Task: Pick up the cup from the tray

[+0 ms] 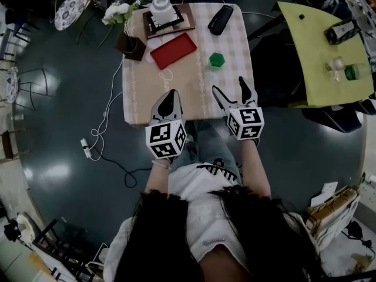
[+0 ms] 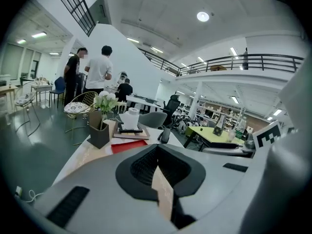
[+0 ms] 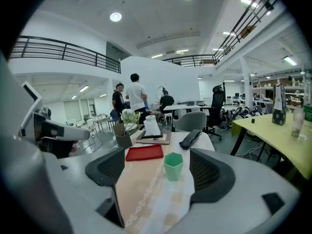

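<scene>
**Two hand-held grippers at the near edge of a cloth-covered table; cup standing off the tray**

The table (image 1: 188, 81) is rectangular and draped in a pale checked cloth with a looping, chain-like pattern running down its middle.

The cup (image 3: 173, 165) is small, green and six-sided, with flat facets that taper towards the base. It stands upright on the cloth, to the right of the tray and near it, but apart from it.

The tray (image 1: 173, 50) is a flat red rectangle with a shallow rim, lying askew on the cloth with nothing on it.

The right gripper (image 1: 229, 86) hovers over the near edge of the table. Its two black, ribbed pads are spread wide. In the right gripper view the cup appears between them but well ahead, and neither pad touches it.

The left gripper (image 1: 170, 94) is alongside at the same edge. Its jaws are pressed together to a narrow seam, and nothing is caught between them.

At the far end of the table are three things:
- a dark, square-sided vase (image 1: 130, 44) of white flowers at the left corner;
- a white roll (image 1: 161, 6) standing on a brown board;
- a black, oblong, rounded case (image 1: 220, 19) at the right corner.

A yellow-green table (image 1: 317, 51) stands well apart on the right.
</scene>
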Available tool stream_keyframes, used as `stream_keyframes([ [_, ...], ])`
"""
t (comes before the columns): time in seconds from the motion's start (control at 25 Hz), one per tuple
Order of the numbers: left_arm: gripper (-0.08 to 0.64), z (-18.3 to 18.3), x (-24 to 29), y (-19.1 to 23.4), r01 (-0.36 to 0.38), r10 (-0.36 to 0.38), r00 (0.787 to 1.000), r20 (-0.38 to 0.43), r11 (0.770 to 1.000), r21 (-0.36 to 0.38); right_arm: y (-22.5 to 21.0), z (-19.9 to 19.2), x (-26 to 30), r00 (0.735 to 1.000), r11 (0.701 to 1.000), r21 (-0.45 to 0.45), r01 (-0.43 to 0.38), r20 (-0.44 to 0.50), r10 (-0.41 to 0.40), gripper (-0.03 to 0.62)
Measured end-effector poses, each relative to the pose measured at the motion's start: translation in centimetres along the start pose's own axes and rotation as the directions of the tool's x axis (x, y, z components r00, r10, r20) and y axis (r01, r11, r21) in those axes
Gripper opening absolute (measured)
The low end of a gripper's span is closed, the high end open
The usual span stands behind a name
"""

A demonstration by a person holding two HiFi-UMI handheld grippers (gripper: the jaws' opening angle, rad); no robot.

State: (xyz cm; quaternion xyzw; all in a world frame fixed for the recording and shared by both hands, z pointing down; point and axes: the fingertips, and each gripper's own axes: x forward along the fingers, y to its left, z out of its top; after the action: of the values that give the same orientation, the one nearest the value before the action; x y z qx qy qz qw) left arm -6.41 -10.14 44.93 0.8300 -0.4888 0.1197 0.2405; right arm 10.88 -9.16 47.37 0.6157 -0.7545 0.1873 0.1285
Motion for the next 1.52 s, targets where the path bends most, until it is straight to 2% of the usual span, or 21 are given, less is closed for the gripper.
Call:
stream_keyframes([
  [0.16,0.006,0.9,3.2,1.3,-0.045,0.045,0.999,-0.013,0.999,0.006,-1.5,0.0,4.5,0.998,0.999,-0.014,-0.034,-0.051,0.033,0.403],
  [0.4,0.006,1.9,7.4,3.0,-0.113,0.113,0.992,-0.059,0.994,0.01,-2.9,-1.9,10.3,0.982,0.995,-0.071,-0.067,-0.183,0.053,0.403],
  [0.68,0.006,1.3,10.8,4.8,-0.174,0.174,0.977,-0.125,0.985,0.011,-3.7,-4.8,15.0,0.947,0.987,-0.125,-0.099,-0.316,0.054,0.403],
  [0.84,0.006,0.5,11.5,5.4,-0.197,0.196,0.967,-0.163,0.98,0.009,-3.8,-5.7,16.5,0.934,0.985,-0.122,-0.126,-0.35,0.076,0.402],
  [1.0,0.006,-0.1,12.0,5.7,-0.204,0.202,0.961,-0.19,0.979,0.011,-3.9,-6.9,17.3,0.91,0.982,-0.1,-0.158,-0.402,0.105,0.402],
  [1.28,0.006,-0.6,11.9,6.6,-0.223,0.219,0.955,-0.201,0.975,0.0,-3.4,-6.2,18.0,0.9,0.97,-0.157,-0.185,-0.423,0.103,0.368],
  [1.4,0.006,-0.8,11.5,7.2,-0.241,0.232,0.952,-0.201,0.97,-0.021,-1.9,-4.3,19.2,0.911,0.958,-0.177,-0.228,-0.387,0.145,0.367],
  [1.52,0.006,-1.1,10.9,8.2,-0.273,0.26,0.944,-0.203,0.962,-0.034,0.2,-2.2,21.7,0.91,0.933,-0.208,-0.295,-0.36,0.207,0.367],
])
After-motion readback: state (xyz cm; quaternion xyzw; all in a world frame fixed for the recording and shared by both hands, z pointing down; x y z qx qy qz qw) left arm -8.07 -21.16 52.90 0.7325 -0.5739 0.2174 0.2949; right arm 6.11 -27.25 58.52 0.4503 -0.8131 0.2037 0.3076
